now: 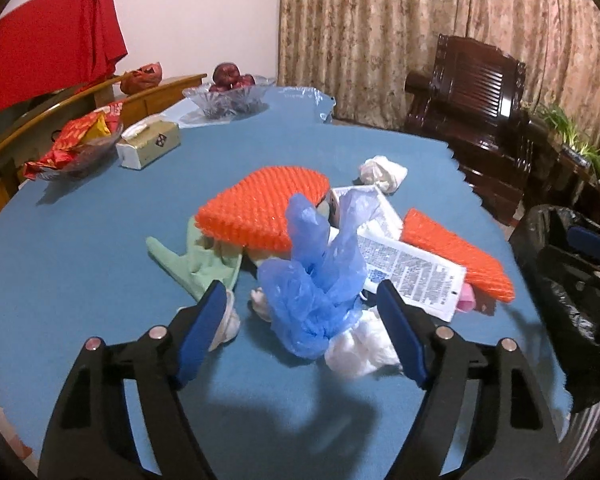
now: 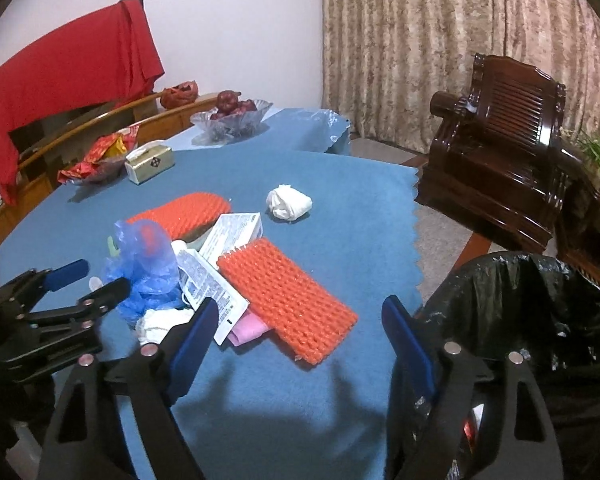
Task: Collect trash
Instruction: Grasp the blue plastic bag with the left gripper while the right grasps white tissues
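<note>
left gripper (image 1: pixel 300 312) sits open right around the crumpled blue plastic bag (image 1: pixel 316 272) (right gripper (image 2: pixel 296 320), also open, faces the orange mesh sheet (image 2: pixel 288 300)).

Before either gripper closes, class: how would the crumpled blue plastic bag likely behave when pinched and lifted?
The blue plastic bag looks thin and translucent, so it is probably very light. Its crumpled folds suggest it would collapse and hang limp. It touches the white wad, which might shift too.

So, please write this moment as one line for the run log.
stage: approaching trash pile | left hand-held gripper: open, around blue plastic bag | right hand-held gripper: open, around orange mesh piece | bin: right of table
</note>
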